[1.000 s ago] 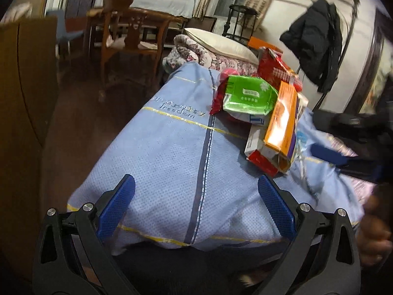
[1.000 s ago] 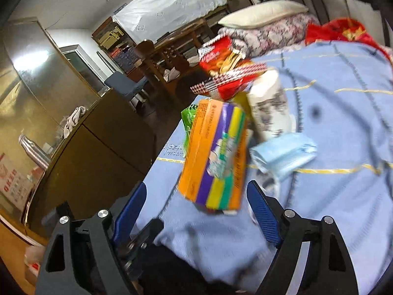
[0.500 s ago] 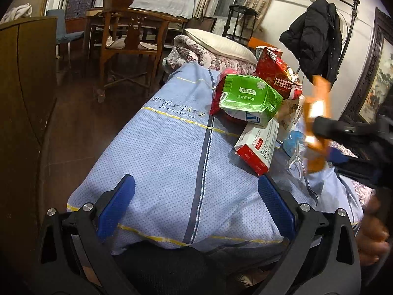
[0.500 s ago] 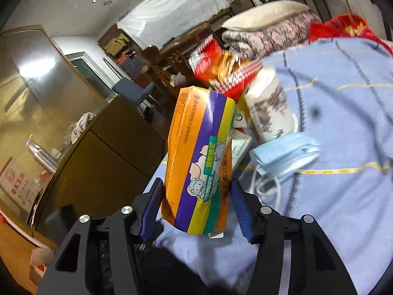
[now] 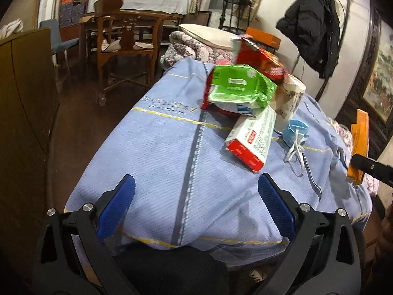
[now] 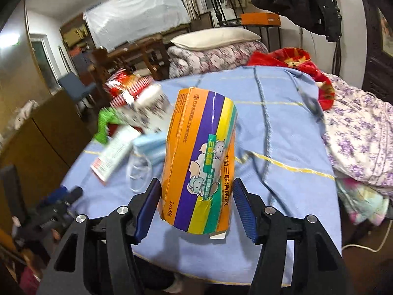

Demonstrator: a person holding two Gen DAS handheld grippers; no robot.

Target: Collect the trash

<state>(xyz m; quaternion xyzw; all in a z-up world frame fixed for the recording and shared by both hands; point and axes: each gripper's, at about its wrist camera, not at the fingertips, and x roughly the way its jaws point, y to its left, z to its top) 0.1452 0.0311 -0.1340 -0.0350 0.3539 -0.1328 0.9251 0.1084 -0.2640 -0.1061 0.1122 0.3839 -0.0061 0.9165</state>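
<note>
the orange box (image 6: 200,164) stands upright between the blue pads of the right tongs (image 6: 196,209), pinched on both sides and lifted above the blue bedspread (image 6: 282,132). the right wrist view shows its face: purple, yellow and green stripes, cartoon animals, chinese writing and "1g×6". the left wrist view shows only its thin orange edge (image 5: 359,145) at the far right, clear of the bed. the left tongs (image 5: 194,206) hang wide apart with nothing between them, over the near end of the bedspread (image 5: 159,152). only that view shows the pile sharply: a green packet (image 5: 240,86) atop a white and red carton (image 5: 253,137), a blue face mask (image 5: 294,132) just beside it, a red snack bag (image 5: 260,59) behind. faint embroidered lettering on the bedspread is unreadable. a wooden chair (image 5: 122,41), a pillow (image 5: 208,34) and a black coat (image 5: 312,27) stand beyond.
</note>
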